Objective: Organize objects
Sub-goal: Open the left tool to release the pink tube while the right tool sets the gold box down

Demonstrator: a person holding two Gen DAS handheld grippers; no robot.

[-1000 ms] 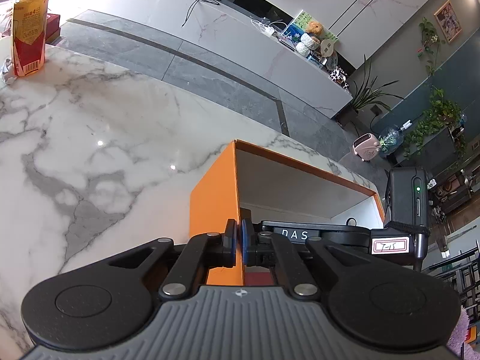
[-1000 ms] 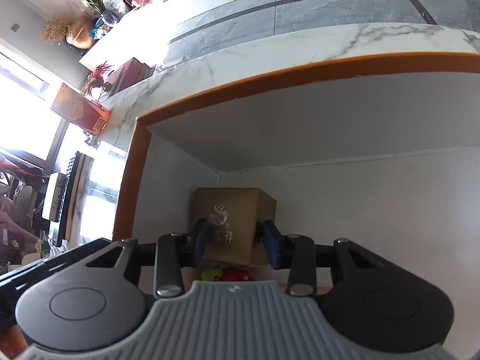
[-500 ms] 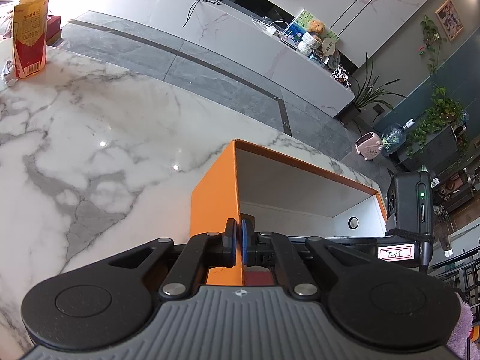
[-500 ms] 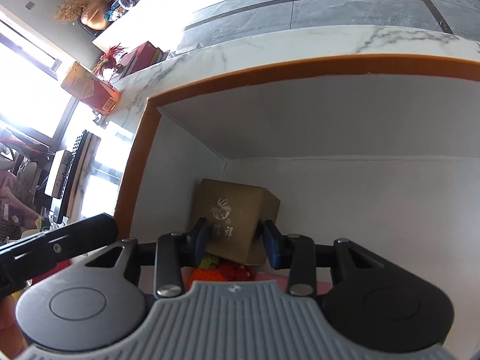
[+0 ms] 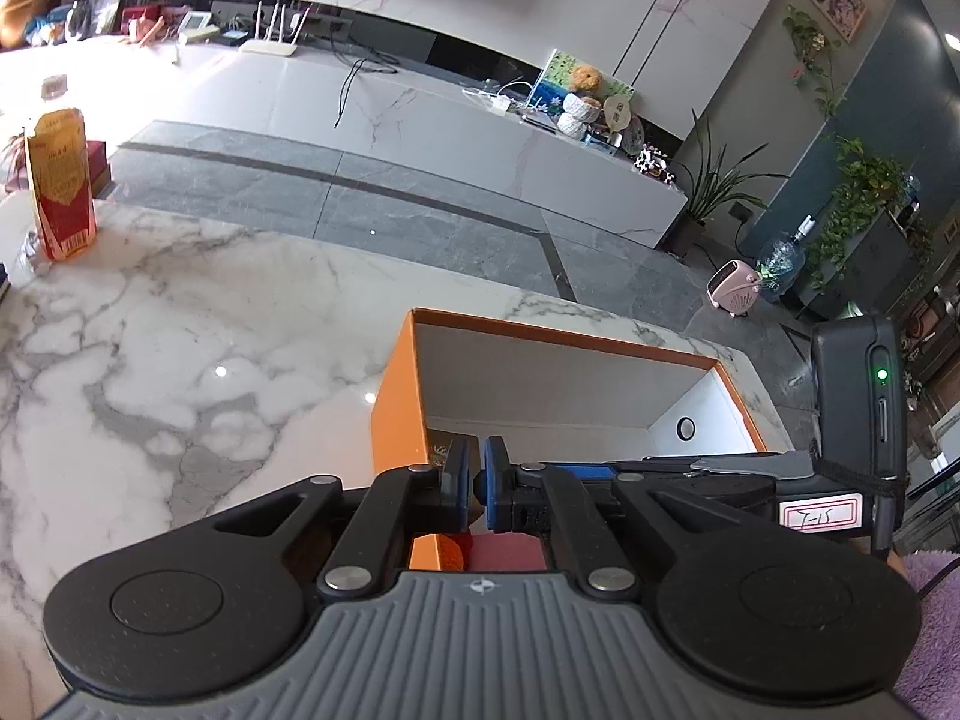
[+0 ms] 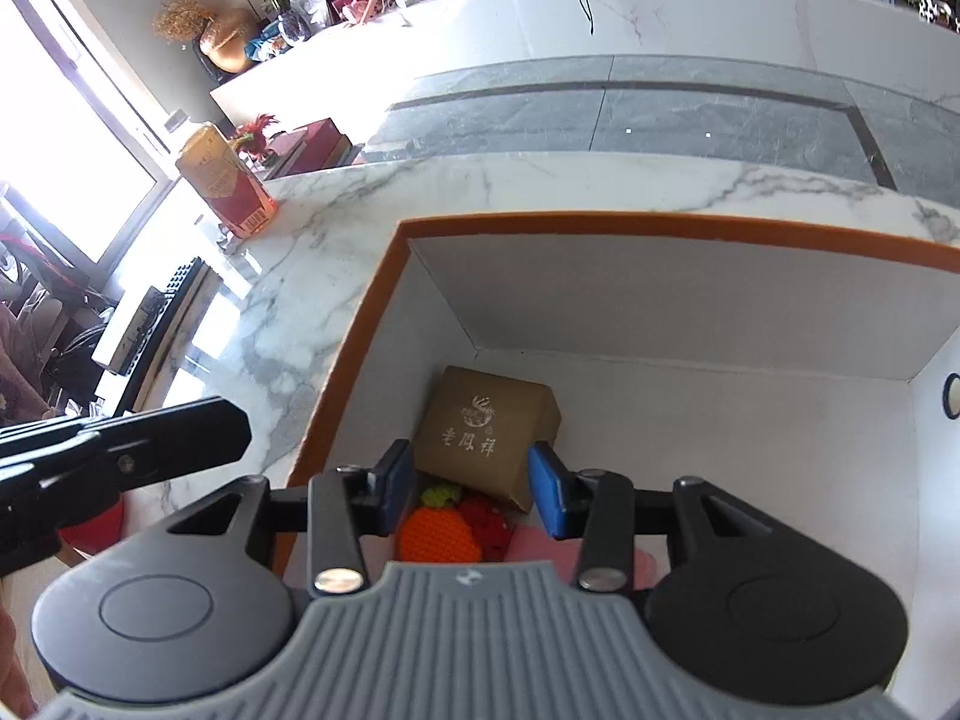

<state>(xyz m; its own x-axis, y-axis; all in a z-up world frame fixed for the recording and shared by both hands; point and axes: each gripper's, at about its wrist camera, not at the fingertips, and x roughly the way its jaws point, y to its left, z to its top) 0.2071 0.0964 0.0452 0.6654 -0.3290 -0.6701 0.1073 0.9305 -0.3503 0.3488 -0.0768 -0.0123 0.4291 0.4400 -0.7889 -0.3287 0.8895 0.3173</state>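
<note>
Hovered over the orange box (image 6: 360,324) on the marble table (image 5: 180,330), probably to clear out after a drop. Right gripper (image 6: 474,495) fingers parting, gripping nothing; brown carton (image 6: 486,426) lying on the box floor beside knitted fruit (image 6: 438,531). Left gripper (image 5: 473,483) fingers nearly shut, empty, by the box's left wall. Compared with a second earlier: both raised, carton no longer bracketed.
</note>
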